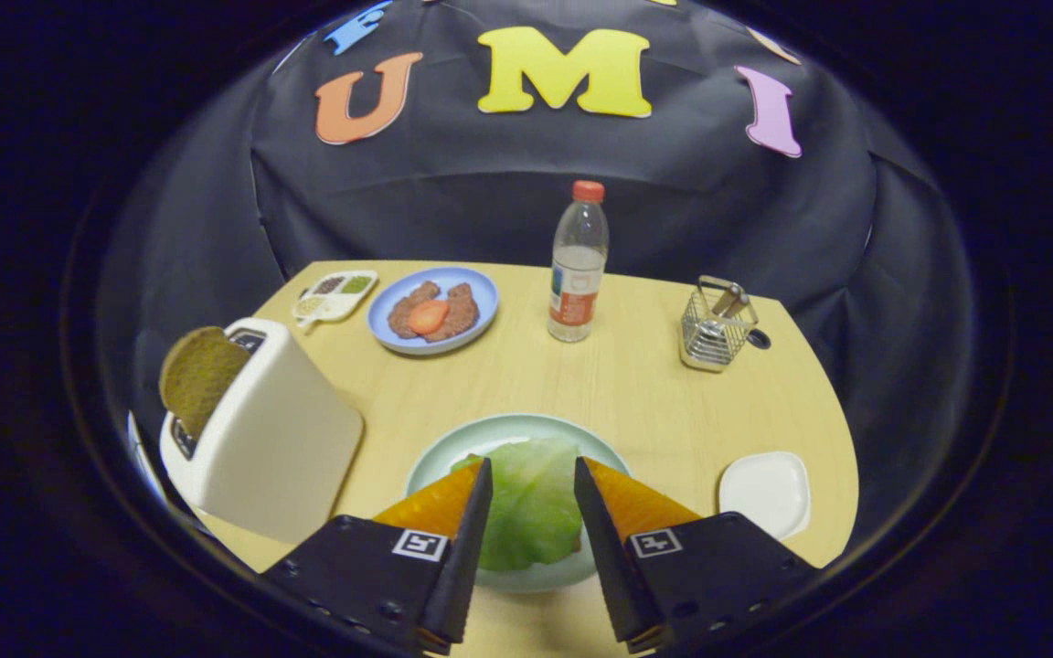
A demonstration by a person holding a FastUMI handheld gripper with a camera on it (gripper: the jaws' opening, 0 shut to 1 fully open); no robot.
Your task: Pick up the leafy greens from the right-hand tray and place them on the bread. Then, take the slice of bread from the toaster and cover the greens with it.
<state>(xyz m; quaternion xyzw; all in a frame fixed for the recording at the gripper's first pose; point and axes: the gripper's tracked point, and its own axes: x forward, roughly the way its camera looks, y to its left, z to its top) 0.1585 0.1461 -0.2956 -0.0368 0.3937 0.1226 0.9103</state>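
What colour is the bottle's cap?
Red-orange; the bottle cap shows in the gripper view, beyond the open gripper.

A crinkled pale-green lettuce leaf (531, 503) lies flat on a light green plate (453, 450), between the spread fingers of the gripper (533, 477), which do not touch it. At ten o'clock from the plate, a white toaster (271, 439) stands tilted, a round brown bread slice (197, 373) sticking up from its slot. At three o'clock sits a white square tray (766, 493).
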